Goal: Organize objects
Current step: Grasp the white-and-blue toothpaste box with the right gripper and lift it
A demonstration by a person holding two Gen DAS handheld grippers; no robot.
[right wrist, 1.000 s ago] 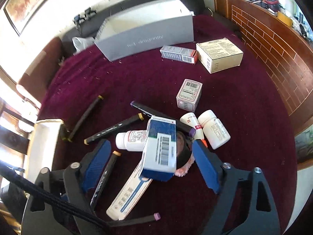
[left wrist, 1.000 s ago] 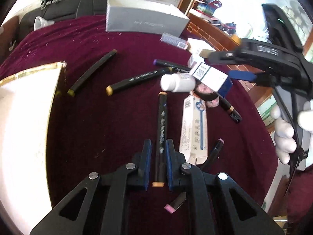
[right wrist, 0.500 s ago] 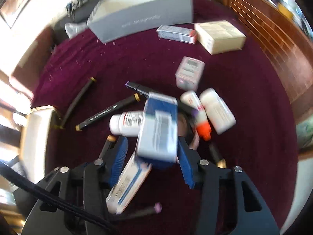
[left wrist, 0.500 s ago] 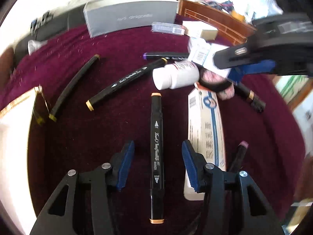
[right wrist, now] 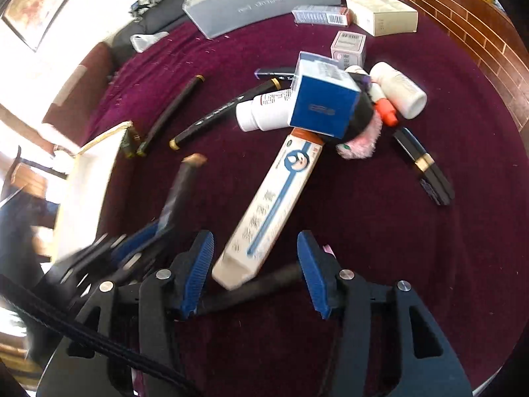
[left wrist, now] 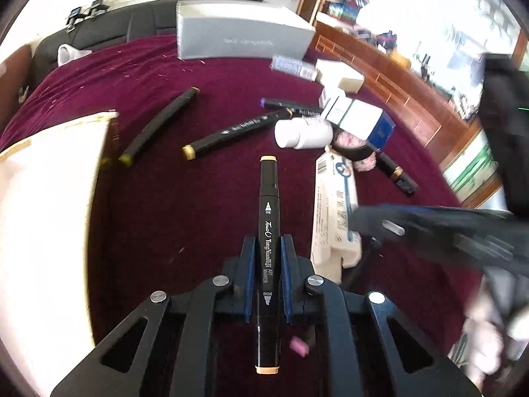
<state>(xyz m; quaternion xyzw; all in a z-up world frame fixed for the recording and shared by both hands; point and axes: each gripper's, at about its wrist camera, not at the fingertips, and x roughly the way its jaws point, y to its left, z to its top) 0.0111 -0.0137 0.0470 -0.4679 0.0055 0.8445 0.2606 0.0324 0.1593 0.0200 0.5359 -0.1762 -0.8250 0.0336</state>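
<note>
My left gripper (left wrist: pixel 267 248) is shut on a black art marker (left wrist: pixel 268 192) with peach caps, held near its middle and pointing away over the maroon cloth. In the right wrist view that left gripper (right wrist: pixel 155 231) and the marker (right wrist: pixel 185 178) show blurred at the left. My right gripper (right wrist: pixel 254 244) stands open. The near end of a long white-and-blue box (right wrist: pixel 274 205) lies between its fingers, and neither pad touches it. A black marker with a pink cap (right wrist: pixel 251 289) lies across under them. A blue-and-white carton (right wrist: pixel 324 106) rests on a pile of bottles.
A grey box (left wrist: pixel 238 36) stands at the far edge and a white gold-rimmed tray (left wrist: pixel 49 198) at the left. Two black markers (left wrist: pixel 231 132) lie mid-cloth. White bottles (right wrist: pixel 400 89), small cartons (right wrist: pixel 380 15) and a pink puff (right wrist: pixel 358 142) crowd the right side.
The left gripper opened, slid forward along the peach-capped marker and shut on it again nearer its middle. The right gripper narrowed and dropped back from the blue carton to the long white box.
</note>
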